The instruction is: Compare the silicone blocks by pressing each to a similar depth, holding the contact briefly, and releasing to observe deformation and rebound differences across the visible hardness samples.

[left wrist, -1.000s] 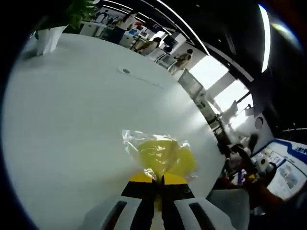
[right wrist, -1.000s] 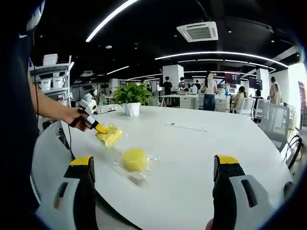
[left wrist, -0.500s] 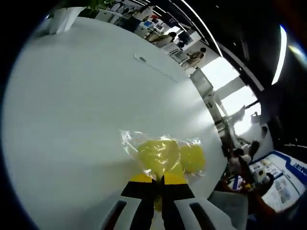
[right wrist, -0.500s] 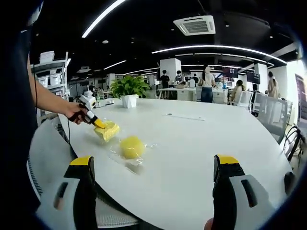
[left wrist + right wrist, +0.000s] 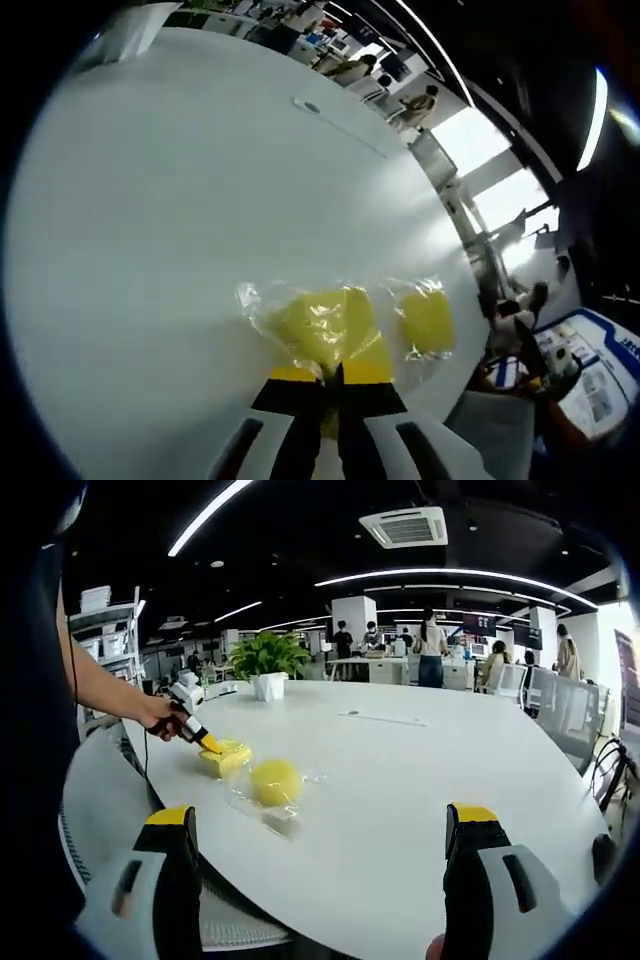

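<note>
My left gripper (image 5: pixel 330 372) is shut on the clear bag of a yellow silicone block (image 5: pixel 322 328), which rests low on the white table (image 5: pixel 180 220). A second bagged yellow block (image 5: pixel 428 320) lies just to its right. In the right gripper view, a hand holds the left gripper (image 5: pixel 205 742) with its tip on the squarish yellow block (image 5: pixel 228 757). The rounder yellow block (image 5: pixel 275 782) sits beside it in crumpled plastic. My right gripper (image 5: pixel 320 820) hovers open over the table's near edge, well short of both blocks, with nothing between its jaws.
A potted plant (image 5: pixel 268 670) in a white pot stands at the far side of the round table (image 5: pixel 420 770). A thin strip (image 5: pixel 378 718) lies mid-table. Chairs (image 5: pixel 565 725) stand at the right, and people and desks fill the background. The person's arm (image 5: pixel 100 695) reaches in from the left.
The left gripper has tipped lower with its bagged block, bringing it down onto the table beside the round block. The right gripper has stayed open and nearly still.
</note>
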`<act>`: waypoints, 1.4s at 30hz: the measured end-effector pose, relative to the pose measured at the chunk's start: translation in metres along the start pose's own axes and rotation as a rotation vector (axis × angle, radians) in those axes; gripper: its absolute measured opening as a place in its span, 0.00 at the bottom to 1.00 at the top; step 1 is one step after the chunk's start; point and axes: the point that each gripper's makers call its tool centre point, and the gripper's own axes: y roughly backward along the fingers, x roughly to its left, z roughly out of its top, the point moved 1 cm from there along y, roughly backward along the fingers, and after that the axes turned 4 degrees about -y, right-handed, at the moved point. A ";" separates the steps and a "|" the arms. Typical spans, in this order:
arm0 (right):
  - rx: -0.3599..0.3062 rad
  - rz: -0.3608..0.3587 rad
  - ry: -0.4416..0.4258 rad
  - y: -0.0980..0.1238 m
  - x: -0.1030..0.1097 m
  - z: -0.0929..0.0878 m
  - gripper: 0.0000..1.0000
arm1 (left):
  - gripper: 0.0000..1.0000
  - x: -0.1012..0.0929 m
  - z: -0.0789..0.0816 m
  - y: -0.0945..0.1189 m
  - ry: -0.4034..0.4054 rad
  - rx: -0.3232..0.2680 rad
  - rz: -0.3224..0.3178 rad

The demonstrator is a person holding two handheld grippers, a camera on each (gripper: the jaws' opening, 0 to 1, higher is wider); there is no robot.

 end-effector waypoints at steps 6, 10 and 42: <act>0.015 0.001 -0.011 -0.001 0.003 -0.005 0.97 | 0.04 0.004 0.000 -0.002 -0.070 0.022 0.021; 0.013 0.002 -0.018 -0.001 0.003 -0.006 0.97 | 0.05 0.006 0.000 -0.004 -0.072 0.019 0.021; 0.036 -0.010 -0.026 -0.003 0.000 -0.008 0.97 | 0.66 0.003 0.008 0.014 -0.258 -0.175 0.004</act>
